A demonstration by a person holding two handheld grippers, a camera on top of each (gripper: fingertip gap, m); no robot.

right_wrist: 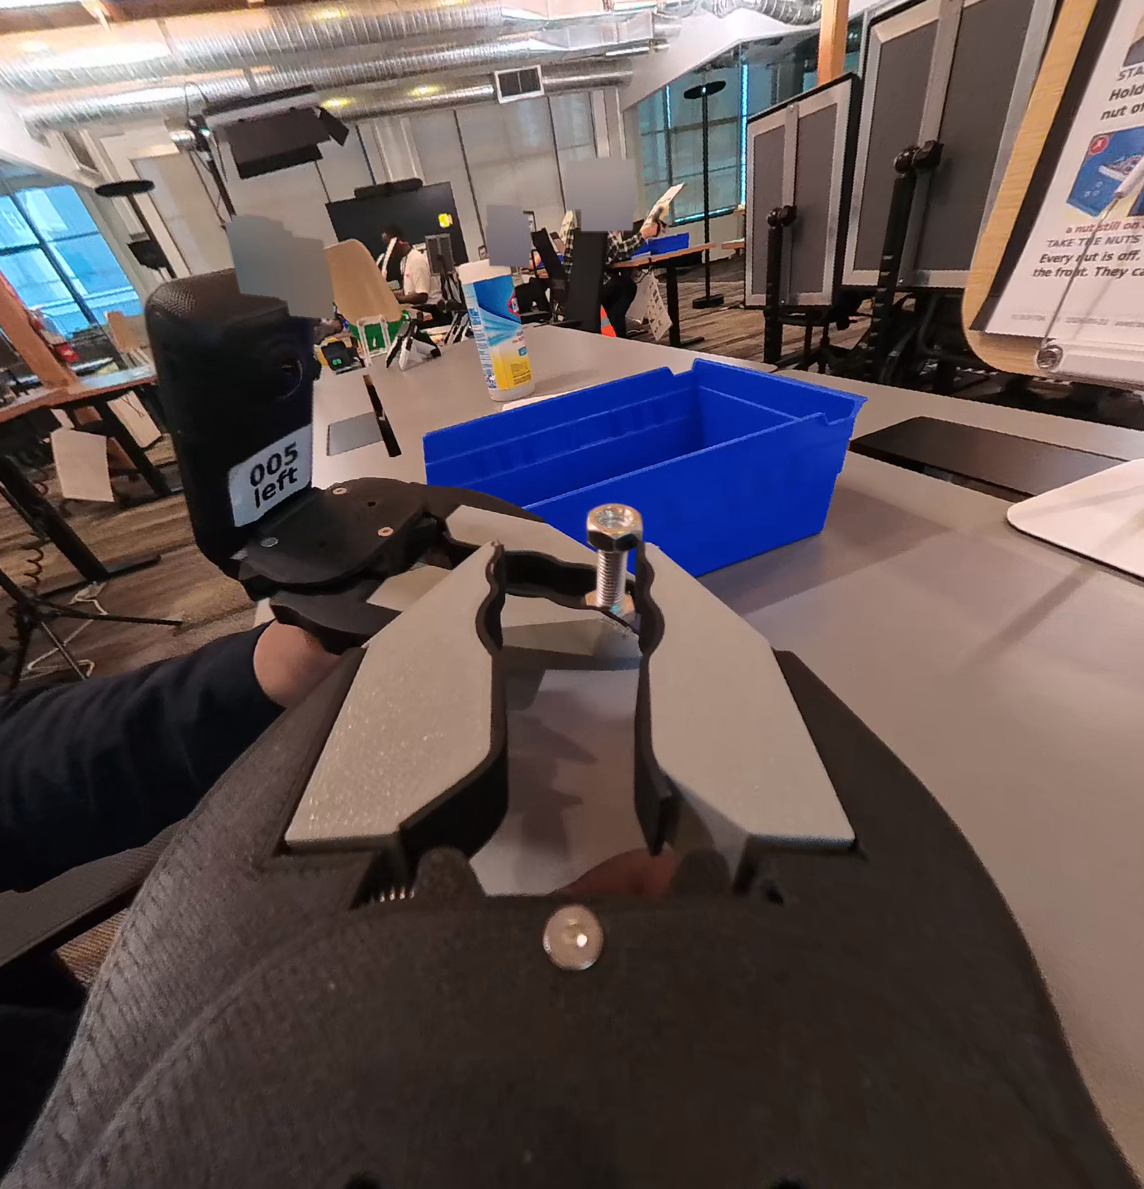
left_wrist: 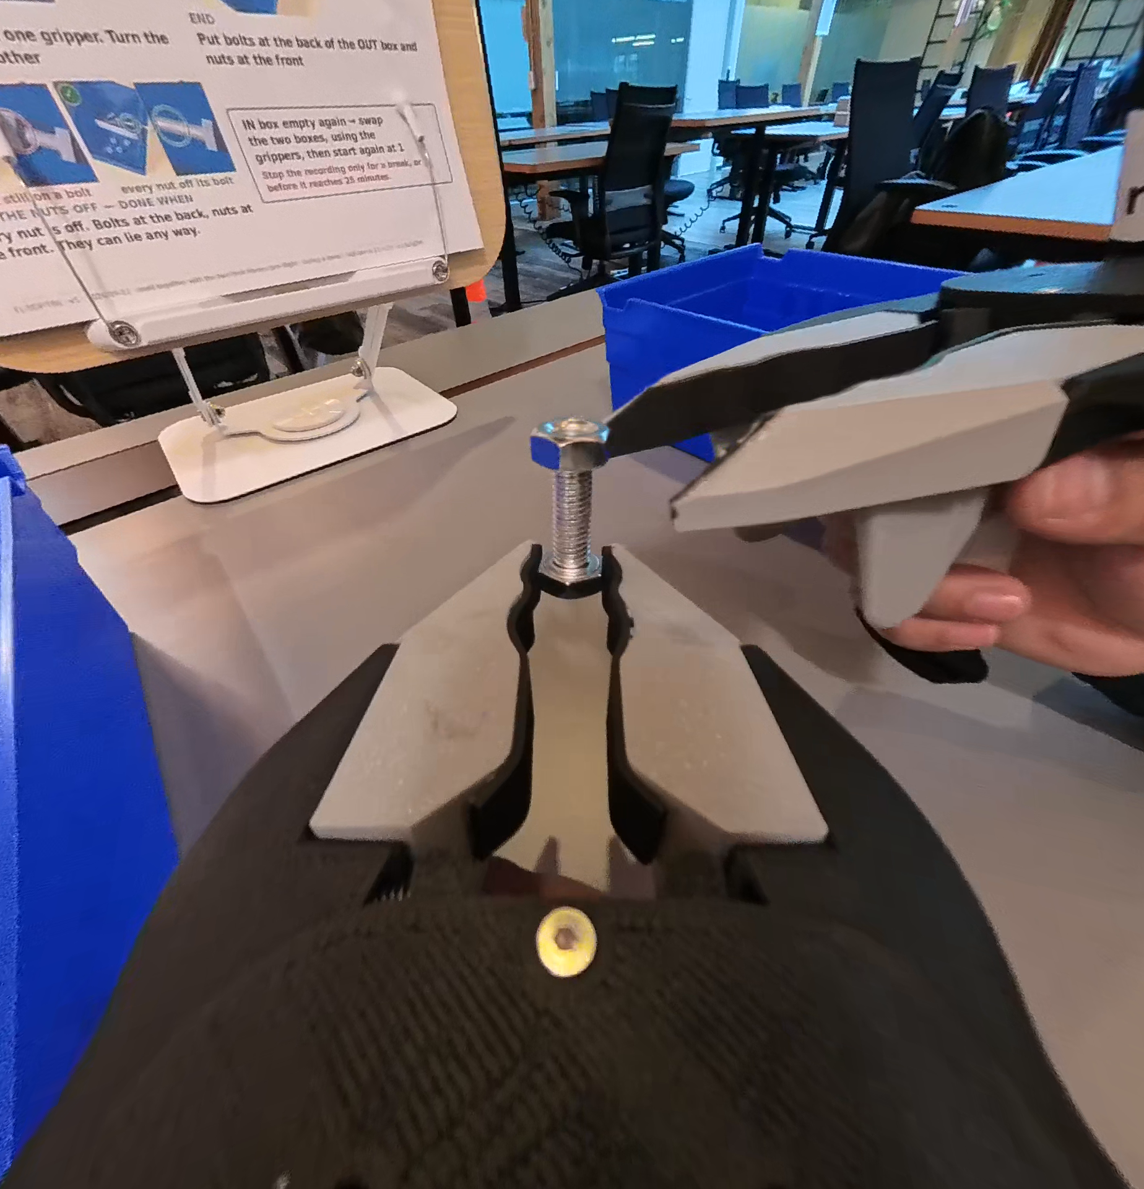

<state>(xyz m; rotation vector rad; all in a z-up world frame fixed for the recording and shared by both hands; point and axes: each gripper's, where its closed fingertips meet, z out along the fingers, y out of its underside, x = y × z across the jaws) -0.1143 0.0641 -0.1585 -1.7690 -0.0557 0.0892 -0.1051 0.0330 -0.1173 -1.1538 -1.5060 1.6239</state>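
Over the grey worktop [left_wrist: 299, 611], between a blue bin [left_wrist: 685, 322] on the right and another blue bin [left_wrist: 42, 643] on the left, found a steel bolt [left_wrist: 571, 515] held upright, head down and thread up. Found the left tool [left_wrist: 569, 572] pressed together on the bolt head, which sat in the notch near the tips. Saw a hex nut [left_wrist: 569, 442] at the very top of the thread. Found the right tool [left_wrist: 643, 476] spread apart, gripping nothing, carried by a hand [left_wrist: 1039, 579]. Saw its upper black fingertip [left_wrist: 614, 434] touching or just beside one side of the nut, and the other fingertip well apart from it; could not tell true contact. Noted a white stand with a printed sheet [left_wrist: 235, 161] behind, on the same worktop. Judged both metal parts as stiff, small, rather light, not fragile. Judged the zinc surface as smooth and slippery, and the thread as a poor place for the pads. Judged the flat sides of the head and of the nut as the better places for a hold, two opposite flats between the pads. Judged also that a nut so high on the thread could fall off easily and roll away.
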